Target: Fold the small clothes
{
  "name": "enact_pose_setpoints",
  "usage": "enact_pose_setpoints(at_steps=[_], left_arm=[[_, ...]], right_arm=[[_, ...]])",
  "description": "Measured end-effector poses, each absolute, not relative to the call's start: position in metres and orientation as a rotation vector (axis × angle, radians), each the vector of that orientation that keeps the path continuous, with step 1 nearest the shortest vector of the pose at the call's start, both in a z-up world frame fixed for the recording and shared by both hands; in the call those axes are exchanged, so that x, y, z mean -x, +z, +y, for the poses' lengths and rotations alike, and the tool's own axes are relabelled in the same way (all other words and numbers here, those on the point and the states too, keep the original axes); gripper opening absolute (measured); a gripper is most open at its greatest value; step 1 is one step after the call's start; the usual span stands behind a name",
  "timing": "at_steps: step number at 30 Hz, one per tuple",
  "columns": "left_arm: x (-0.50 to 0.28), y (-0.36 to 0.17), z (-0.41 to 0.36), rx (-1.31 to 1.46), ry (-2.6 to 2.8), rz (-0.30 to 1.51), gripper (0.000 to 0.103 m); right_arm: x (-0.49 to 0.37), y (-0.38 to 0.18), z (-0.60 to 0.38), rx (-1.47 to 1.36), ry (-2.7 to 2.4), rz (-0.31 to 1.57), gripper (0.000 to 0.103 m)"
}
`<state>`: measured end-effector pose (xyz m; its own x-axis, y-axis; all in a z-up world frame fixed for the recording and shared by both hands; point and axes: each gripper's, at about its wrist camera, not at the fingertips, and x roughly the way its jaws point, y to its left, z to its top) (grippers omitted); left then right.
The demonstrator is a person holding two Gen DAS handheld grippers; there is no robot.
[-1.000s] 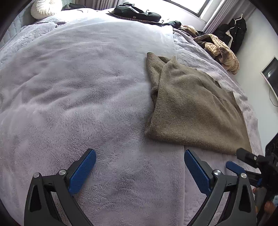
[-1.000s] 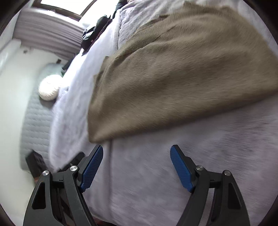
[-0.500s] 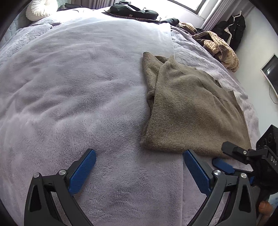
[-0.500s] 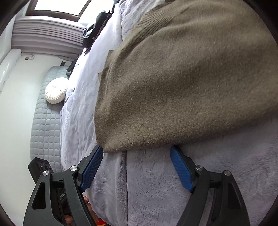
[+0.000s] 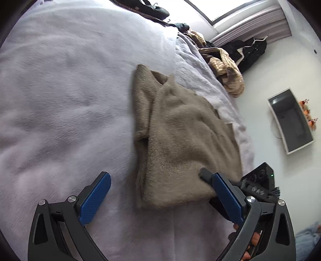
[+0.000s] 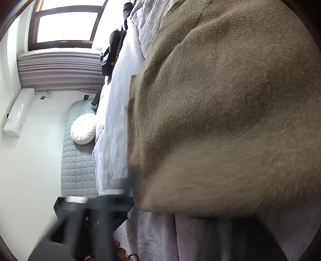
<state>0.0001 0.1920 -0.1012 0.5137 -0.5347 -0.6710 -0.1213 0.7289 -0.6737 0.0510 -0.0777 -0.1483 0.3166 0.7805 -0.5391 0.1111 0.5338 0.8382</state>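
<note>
A brown fuzzy garment (image 5: 180, 136) lies folded on the lilac fleece blanket (image 5: 60, 100) of a bed. My left gripper (image 5: 160, 198) is open, with its blue pads either side of the garment's near left corner, just in front of it. The right gripper shows in the left wrist view (image 5: 208, 176) at the garment's near right edge, with one dark finger lying on the cloth. In the right wrist view the garment (image 6: 230, 110) fills the frame very close up and blurred, and my right gripper's own fingers are blurred and not discernible.
A tan quilted jacket (image 5: 226, 74) and dark clothes (image 5: 152, 10) lie at the far side of the bed. A black coat (image 5: 250, 52) hangs on the wall. A white round cushion (image 6: 83, 130) sits by the grey quilted headboard (image 6: 78, 160).
Both grippers moved forward onto the garment's near edge. The right gripper went from open in front of the hem to pressed into the cloth, and its view blurred.
</note>
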Motion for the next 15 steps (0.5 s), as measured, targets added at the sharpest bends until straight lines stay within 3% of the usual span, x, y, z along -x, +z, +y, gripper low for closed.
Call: enact_pose_setpoints(at_steps=[7,15], left_arm=[[-0.058,-0.118,0.185,0.869,-0.435,1.068,0.101],[-0.115,-0.123,0.15,0.864,-0.524,1.146,0.101]], right_arm=[[-0.063,-0.099,-0.077,-0.806,0.684,1.056,0.009],[-0.065,-0.097,-0.073,-0.74,0.721,1.078,0.009]])
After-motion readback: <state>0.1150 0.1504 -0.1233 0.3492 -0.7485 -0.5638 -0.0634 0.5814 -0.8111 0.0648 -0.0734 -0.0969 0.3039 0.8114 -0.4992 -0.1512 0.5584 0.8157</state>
